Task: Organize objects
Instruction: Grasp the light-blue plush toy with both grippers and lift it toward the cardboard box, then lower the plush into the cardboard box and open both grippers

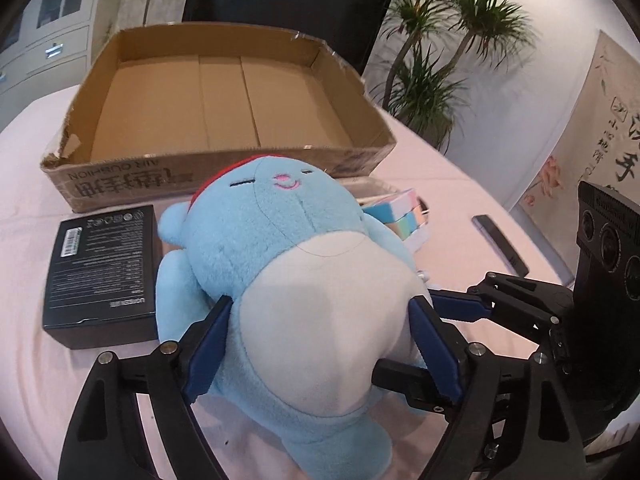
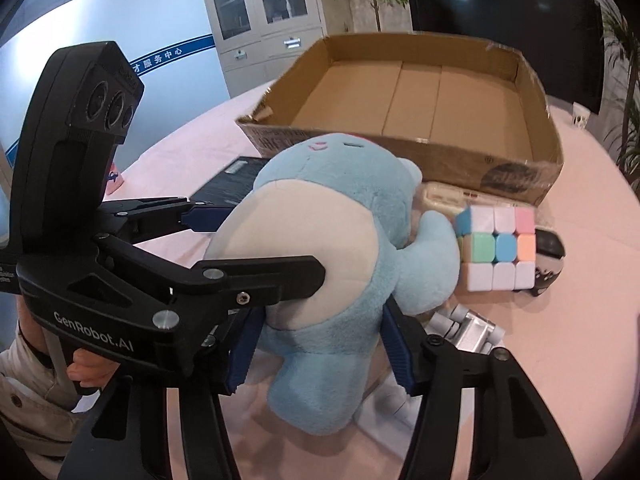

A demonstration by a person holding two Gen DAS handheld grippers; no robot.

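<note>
A light-blue plush toy with a white belly and a red cap lies face up above the pink table, its head toward the cardboard box. My left gripper has its blue pads pressed into both sides of the belly. In the right wrist view the toy's lower body sits between the blue pads of my right gripper, which squeeze it. Both grippers hold the same toy from neighbouring sides. The box is wide, shallow and has nothing in it.
A black product box lies left of the toy. A pastel puzzle cube rests on a game controller to its right, with a silver metal piece nearer and a dark remote. A person's sleeve shows at lower left.
</note>
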